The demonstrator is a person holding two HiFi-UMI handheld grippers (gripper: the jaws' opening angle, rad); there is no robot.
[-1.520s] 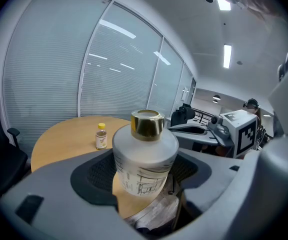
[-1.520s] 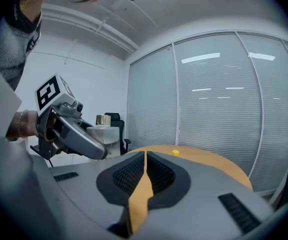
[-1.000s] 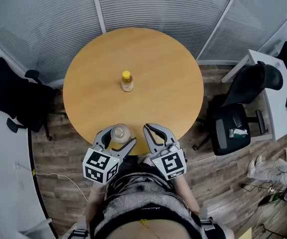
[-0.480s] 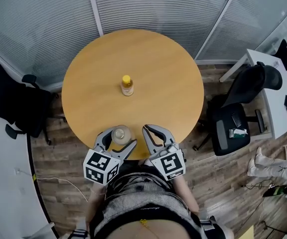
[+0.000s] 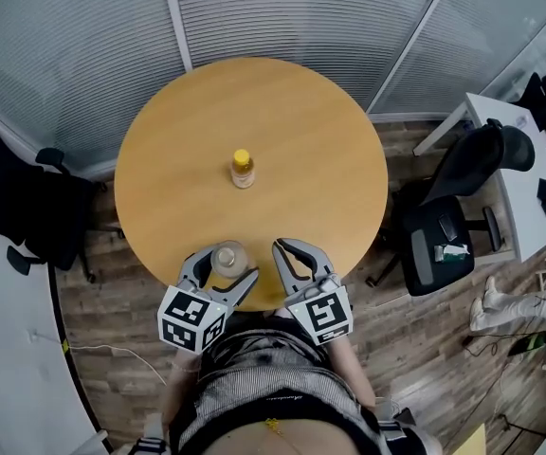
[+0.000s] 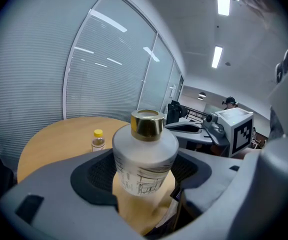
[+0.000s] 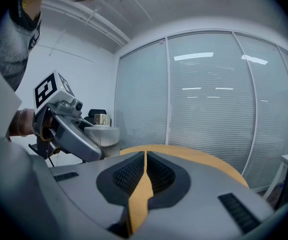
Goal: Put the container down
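A frosted white container with a gold cap is clamped between the jaws of my left gripper, over the near edge of the round wooden table. In the left gripper view the container stands nearly upright between the dark pads of the left gripper, with table wood showing beneath it. My right gripper hovers just to its right, shut and holding nothing; its pads meet in the right gripper view. That view also shows the container at the left.
A small bottle with a yellow cap stands near the table's middle, also seen from the left gripper. A black office chair and a white desk stand to the right, a dark chair to the left, and blinds behind.
Almost nothing: the head view has shifted slightly. Both grippers stay at the table's near edge, and the left one still holds the container.
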